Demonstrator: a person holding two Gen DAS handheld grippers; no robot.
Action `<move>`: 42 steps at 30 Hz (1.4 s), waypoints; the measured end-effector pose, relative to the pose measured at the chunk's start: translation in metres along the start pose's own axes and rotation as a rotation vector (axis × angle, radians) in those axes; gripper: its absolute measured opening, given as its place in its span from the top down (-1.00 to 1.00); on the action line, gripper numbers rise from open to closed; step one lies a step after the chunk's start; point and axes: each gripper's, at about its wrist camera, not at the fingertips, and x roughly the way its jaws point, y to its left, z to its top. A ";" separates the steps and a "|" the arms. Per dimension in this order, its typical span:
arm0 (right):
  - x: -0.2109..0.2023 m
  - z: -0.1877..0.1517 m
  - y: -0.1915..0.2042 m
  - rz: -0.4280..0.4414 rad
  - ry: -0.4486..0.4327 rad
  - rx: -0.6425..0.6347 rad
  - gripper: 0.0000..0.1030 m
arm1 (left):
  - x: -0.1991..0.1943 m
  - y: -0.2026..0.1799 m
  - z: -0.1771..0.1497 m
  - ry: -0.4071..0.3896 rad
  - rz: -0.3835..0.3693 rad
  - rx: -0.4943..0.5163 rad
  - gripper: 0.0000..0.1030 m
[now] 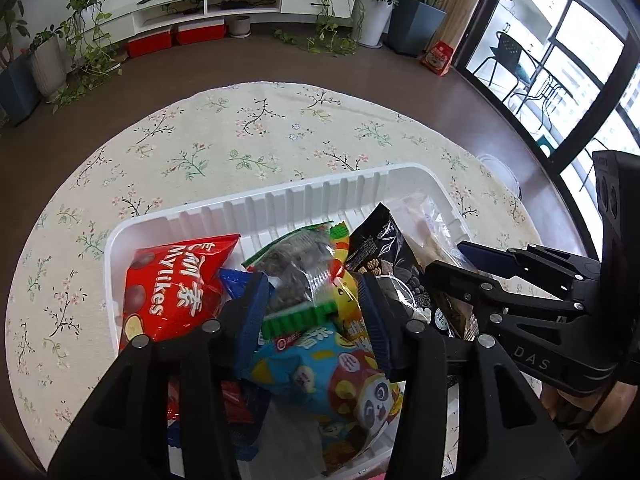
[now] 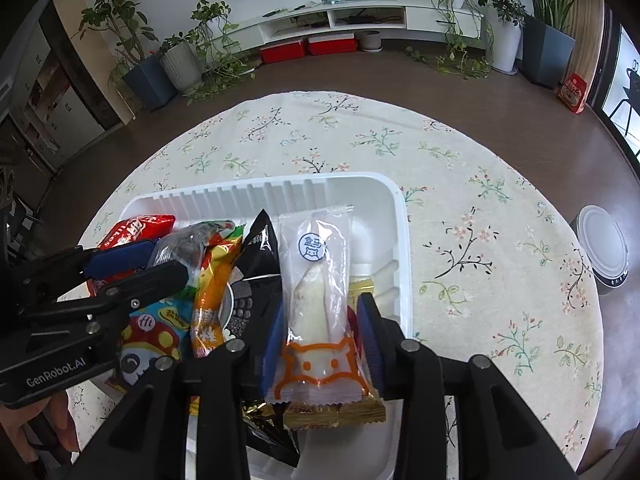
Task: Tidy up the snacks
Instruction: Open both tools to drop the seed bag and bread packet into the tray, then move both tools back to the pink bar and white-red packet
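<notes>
A white ribbed tray (image 1: 280, 196) on the round table holds several snack packs. My left gripper (image 1: 314, 320) straddles a clear green-edged bag of dark seeds (image 1: 296, 272); its blue pads stand a little off the bag, open. A red Mylikes bag (image 1: 172, 292), a blue panda bag (image 1: 328, 376) and a black bag (image 1: 384, 256) lie around it. My right gripper (image 2: 320, 332) is open astride a clear packet with an orange cat print (image 2: 316, 280), which rests on a gold packet (image 2: 340, 412) in the tray (image 2: 280, 180). Each gripper shows in the other's view: the right gripper (image 1: 448, 258), the left gripper (image 2: 160, 260).
A floral cloth (image 2: 480, 208) covers the table. A round white-topped device (image 2: 604, 252) sits on the floor past the table's right edge. Potted plants (image 2: 180, 60), a white TV cabinet (image 2: 360, 20) and red boxes (image 2: 308, 46) line the far wall. A hand (image 2: 52, 420) holds the left gripper.
</notes>
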 end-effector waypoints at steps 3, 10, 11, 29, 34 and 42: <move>-0.004 -0.002 -0.002 0.006 -0.011 0.008 0.03 | -0.008 0.000 -0.002 -0.017 0.003 0.000 -0.07; -0.024 -0.012 -0.007 0.030 -0.042 0.040 -0.21 | -0.039 -0.002 -0.018 -0.056 0.002 -0.003 -0.51; -0.029 -0.015 -0.008 0.034 -0.049 0.042 -0.23 | -0.046 -0.003 -0.023 -0.063 -0.001 -0.004 -0.63; -0.123 -0.141 -0.019 0.209 -0.140 0.133 -0.52 | -0.107 -0.028 -0.173 -0.053 0.052 0.028 -1.00; -0.124 -0.176 -0.013 0.206 -0.110 0.133 -0.52 | -0.086 -0.037 -0.190 0.005 0.035 -0.004 -0.99; -0.113 -0.198 -0.019 0.205 -0.078 0.158 -0.52 | -0.056 -0.047 -0.185 0.062 0.073 0.030 -0.24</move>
